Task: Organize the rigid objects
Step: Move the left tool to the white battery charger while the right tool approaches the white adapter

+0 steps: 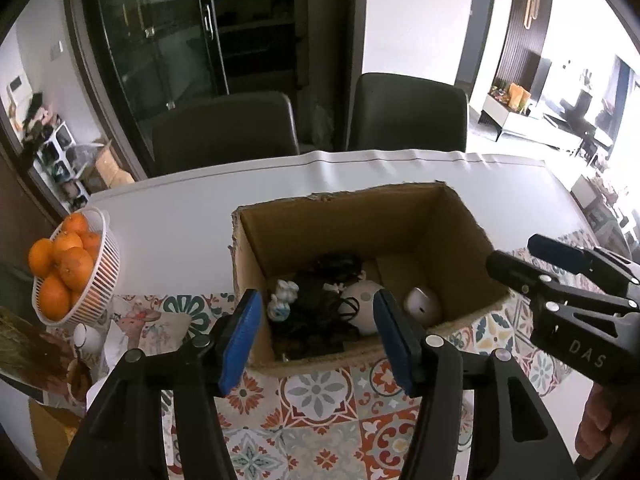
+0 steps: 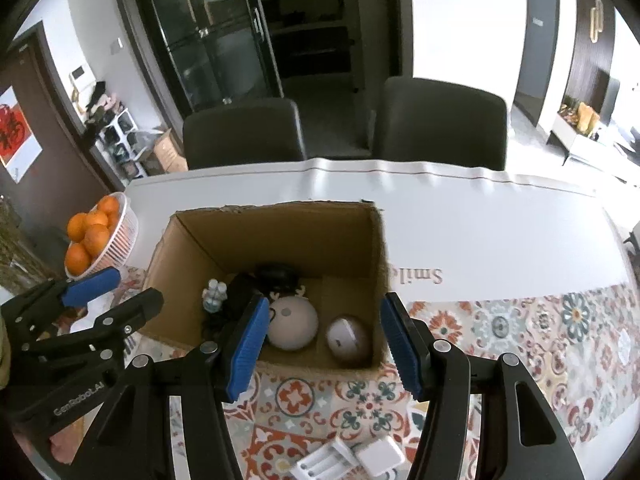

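- While both claws hang above the patterned cloth [image 2: 360, 400], the nearest things lie in the right wrist view: a white ribbed holder [image 2: 320, 460] and a white block [image 2: 380, 456] on the cloth, just beside each other, close under the right gripper [image 2: 324, 344].
- That right gripper is released, its blue pads [image 2: 246, 350] spread wide with nothing between them; it hovers over the near edge of the cardboard box [image 2: 280, 232].
- The left gripper [image 1: 316, 336] is likewise released and empty, its blue pads [image 1: 240, 340] apart, poised over the box's near wall. Each claw shows at the edge of the other's view.
- Next comes the open box, standing partly on the patterned cloth. Inside, on its floor, sit a large pale ball [image 2: 292, 326] with a small grey dot, and a smaller white and brown ball [image 2: 347, 338] to its right, near but apart.
- Left of the large ball is a small blue and white figurine [image 2: 215, 295], upright, and behind these a tangle of black cords and dark gear [image 1: 320, 300] against the back left.
- Left of the box, a white basket [image 1: 110, 268] holds oranges [image 1: 66, 264]; a white cup [image 1: 86, 338] sits just below it.
- Beyond the box stretches the white table [image 1: 180, 216], with printed lettering [image 2: 416, 276] to the box's right.
- Farthest off, two dark chairs [image 1: 224, 128] stand at the table's far side, before a dark glass cabinet [image 1: 160, 28].
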The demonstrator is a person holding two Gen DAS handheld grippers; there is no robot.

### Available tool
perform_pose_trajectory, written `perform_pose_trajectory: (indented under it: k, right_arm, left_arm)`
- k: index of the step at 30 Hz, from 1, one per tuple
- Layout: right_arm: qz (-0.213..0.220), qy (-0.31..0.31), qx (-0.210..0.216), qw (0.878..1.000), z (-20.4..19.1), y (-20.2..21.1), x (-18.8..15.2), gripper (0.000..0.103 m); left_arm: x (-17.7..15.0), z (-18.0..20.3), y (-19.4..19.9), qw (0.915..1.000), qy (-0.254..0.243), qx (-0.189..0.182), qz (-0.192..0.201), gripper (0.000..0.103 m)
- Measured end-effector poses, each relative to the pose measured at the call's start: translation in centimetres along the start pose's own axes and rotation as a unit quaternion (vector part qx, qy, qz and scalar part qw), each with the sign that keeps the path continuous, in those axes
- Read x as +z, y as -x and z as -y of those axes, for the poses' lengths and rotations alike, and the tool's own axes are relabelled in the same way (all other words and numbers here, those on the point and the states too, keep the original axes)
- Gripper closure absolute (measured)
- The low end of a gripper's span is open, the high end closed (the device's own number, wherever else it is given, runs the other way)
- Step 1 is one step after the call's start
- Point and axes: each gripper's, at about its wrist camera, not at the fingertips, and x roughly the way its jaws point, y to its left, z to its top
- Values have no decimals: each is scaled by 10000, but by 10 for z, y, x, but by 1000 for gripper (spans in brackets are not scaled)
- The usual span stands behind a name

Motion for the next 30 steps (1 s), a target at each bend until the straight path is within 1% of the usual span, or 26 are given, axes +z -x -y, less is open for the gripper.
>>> perform_pose_trajectory:
  k: [6,10,15,21,30]
  right_arm:
    - [241,-15,-164,9996,9,24,-20,44]
    - [280,-51,-223,9993,16,33,-34,44]
    - [212,-132,-186,9995,25,36,-54,44]
    - [157,-124,-179,9996,34,38,-78,44]
    - [-75,-152,-92,9998,47,34,-111,44]
  left_arm:
    - [-18,19,13,9998,-180,-112,59,44]
    - [-30,30,17,9995,-223,-204,29,44]
    - [-46,42,20,9992,-301,-249,-21,44]
    - [-67,56,15,9986,-359,-345,-198,44]
    - [-93,75,11,9974,-435,-399,-403,44]
